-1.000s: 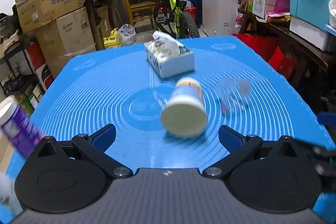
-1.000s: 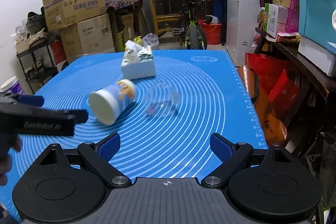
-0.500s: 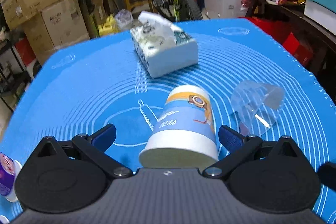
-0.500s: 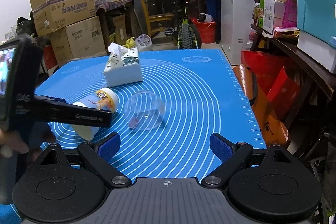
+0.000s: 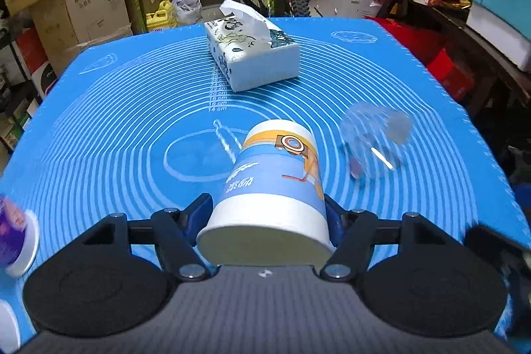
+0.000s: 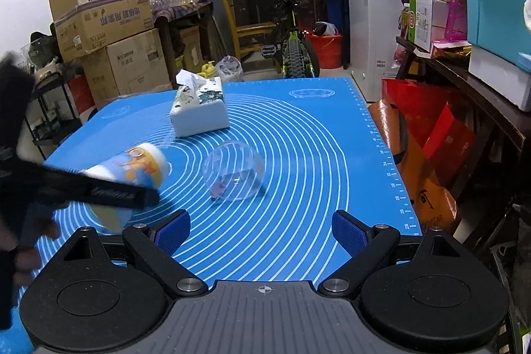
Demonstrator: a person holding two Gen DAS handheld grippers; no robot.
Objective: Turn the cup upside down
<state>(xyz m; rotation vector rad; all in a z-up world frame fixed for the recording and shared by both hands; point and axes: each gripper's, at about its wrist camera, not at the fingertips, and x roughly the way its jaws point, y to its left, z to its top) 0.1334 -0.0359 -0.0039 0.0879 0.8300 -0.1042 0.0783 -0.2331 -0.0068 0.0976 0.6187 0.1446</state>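
Half a second ago the paper cup (image 5: 275,184) lay loose between my left hand-held gripper's (image 5: 267,214) spread fingers; now those fingers have closed in and press against both sides of it near the wide rim end, so I judge the grasp made or all but made. It lies on its side near the middle of the blue surface (image 5: 116,128), toward the near edge, rim pointing at the camera and base pointing away toward the tissue box (image 5: 252,55). From the right wrist view the cup looks blurred, which suggests it is being moved. A clear plastic dome cup (image 6: 234,171) sits just to its right, apart from it. My right hand-held gripper (image 6: 260,231) hovers wide and holds nothing. Next comes lifting and turning the cup rim-down.
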